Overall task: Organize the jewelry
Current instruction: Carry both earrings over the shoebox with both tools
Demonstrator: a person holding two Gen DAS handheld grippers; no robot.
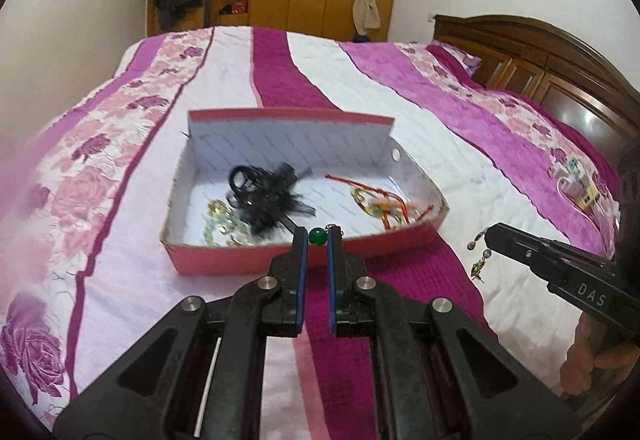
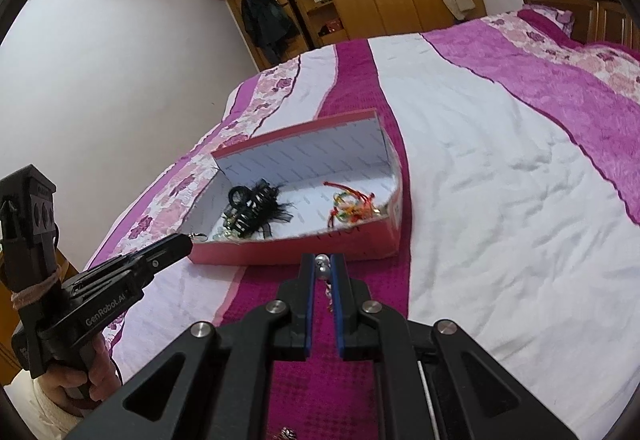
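**Two More Pieces Going to the Box**

On the big bed [image 1: 400, 144] sits a pink box [image 1: 280, 260]. It already holds a black hair clip [image 1: 264, 196] at 9 o'clock and red string bracelets [image 1: 384, 204] at 3 o'clock. The left gripper [image 1: 317, 240] pinches a green bead earring [image 1: 317, 235]. The right gripper [image 2: 323, 267] pinches a silver bead earring [image 2: 322, 269]. Both are just by the box's 6 o'clock side, not dropped in yet.

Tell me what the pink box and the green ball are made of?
The shallow pink box with white printed lining looks like thin matte cardboard: its walls are folded and bend slightly. The small round green bead, pinched in the left tongs, looks like polished glass or stone, since it is glossy with a highlight; which one cannot be told.
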